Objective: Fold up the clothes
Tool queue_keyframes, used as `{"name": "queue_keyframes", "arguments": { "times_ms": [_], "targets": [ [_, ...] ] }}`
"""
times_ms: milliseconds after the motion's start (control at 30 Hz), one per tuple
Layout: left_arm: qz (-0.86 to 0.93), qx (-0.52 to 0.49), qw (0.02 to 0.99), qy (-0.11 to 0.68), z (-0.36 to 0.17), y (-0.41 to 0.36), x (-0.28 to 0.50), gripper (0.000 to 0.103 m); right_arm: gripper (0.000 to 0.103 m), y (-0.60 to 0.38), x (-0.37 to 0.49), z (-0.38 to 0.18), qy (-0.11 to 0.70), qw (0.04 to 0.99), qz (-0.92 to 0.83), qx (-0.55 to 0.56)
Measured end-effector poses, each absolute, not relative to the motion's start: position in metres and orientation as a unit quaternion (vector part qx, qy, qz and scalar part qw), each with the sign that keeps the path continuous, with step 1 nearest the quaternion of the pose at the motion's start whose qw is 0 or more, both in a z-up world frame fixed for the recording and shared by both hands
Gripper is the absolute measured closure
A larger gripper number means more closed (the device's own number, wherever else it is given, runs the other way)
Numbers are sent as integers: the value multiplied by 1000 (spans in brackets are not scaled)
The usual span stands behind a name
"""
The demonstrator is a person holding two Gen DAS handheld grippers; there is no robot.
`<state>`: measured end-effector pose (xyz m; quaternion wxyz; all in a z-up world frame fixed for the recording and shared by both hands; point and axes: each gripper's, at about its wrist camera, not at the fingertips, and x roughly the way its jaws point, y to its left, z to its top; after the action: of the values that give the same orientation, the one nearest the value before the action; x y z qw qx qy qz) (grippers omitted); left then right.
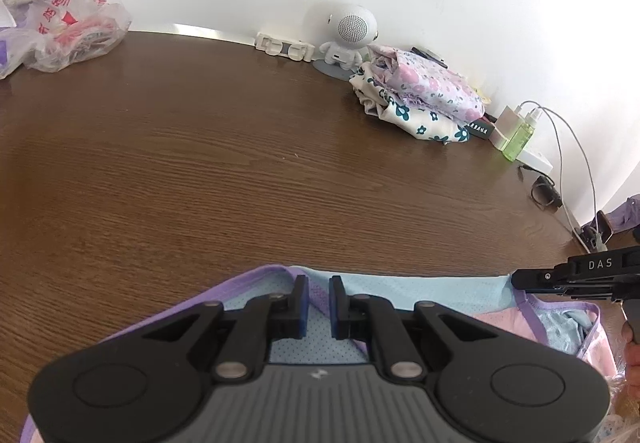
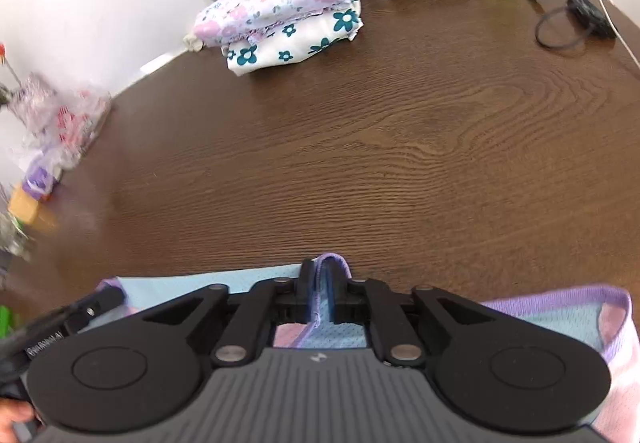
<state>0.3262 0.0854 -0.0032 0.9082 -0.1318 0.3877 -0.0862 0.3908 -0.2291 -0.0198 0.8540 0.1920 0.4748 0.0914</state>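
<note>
Left wrist view: the left gripper pinches the purple trim of a mesh garment in light blue and pink; the right gripper clamps another purple-edged fold. The garment's top edge stretches sideways between them along the near side of the wood-grain table. Folded floral clothes sit far back.
</note>
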Motion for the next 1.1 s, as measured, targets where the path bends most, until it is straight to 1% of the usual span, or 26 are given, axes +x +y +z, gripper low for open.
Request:
{"name": "queue_keyframes", "arguments": {
  "times_ms": [33,67,100,133,167,200,233,367,467,500,533,567,667,833,867,900,933,967,1000,1033,1067,1100],
  "targets": [
    [-89,-132,911,381,3,87,321,92,84,-232,384,-13,468,856,92,197],
    [-92,-130,913,375,9,88,314,84,78,-235,377,-7,462,859,93,201],
    [-98,-125,914,372,14,89,307,80,75,-236,369,1,456,862,97,201],
    [-104,-121,915,370,19,89,299,70,69,-237,358,9,451,865,101,197],
    [-110,-116,916,368,25,90,291,62,66,-237,347,18,446,868,109,191],
    [-116,-109,915,370,28,89,281,60,62,-237,334,25,444,870,116,180],
    [-124,-101,914,372,31,89,270,58,60,-237,322,29,444,871,124,168],
    [-165,-84,900,394,30,89,227,58,60,-233,269,36,465,862,161,122],
    [-192,-67,890,409,21,87,192,59,63,-230,234,22,498,839,191,107],
    [-200,-58,886,414,18,85,181,60,66,-228,224,16,507,833,198,101],
    [-208,-51,883,419,14,83,170,61,72,-227,215,9,516,827,203,94],
    [-214,-48,879,423,11,82,162,62,74,-226,207,4,522,822,210,90],
    [-224,-48,869,438,3,80,140,64,74,-227,190,-8,531,812,227,87],
    [-216,-52,867,445,-3,81,125,66,75,-228,186,-16,534,806,245,77],
    [-216,-51,867,446,-2,81,124,66,78,-227,186,-17,535,804,251,73],
    [-215,-50,867,446,-2,80,123,66,84,-226,186,-18,535,802,257,68],
    [-215,-45,868,446,-2,80,121,66,98,-225,186,-17,536,799,264,63],
    [-213,-37,869,445,-1,78,120,71,102,-224,184,-16,537,797,272,57],
    [-213,-28,869,446,-1,77,119,76,102,-223,181,-13,535,797,276,48],
    [-212,-19,869,446,-1,75,119,85,102,-224,179,-10,532,799,278,41],
    [-211,-10,870,445,-1,73,118,88,102,-227,177,-6,530,799,280,41],
    [-211,-5,870,446,-1,73,118,88,102,-231,175,-2,530,798,283,48]
  ]
}}
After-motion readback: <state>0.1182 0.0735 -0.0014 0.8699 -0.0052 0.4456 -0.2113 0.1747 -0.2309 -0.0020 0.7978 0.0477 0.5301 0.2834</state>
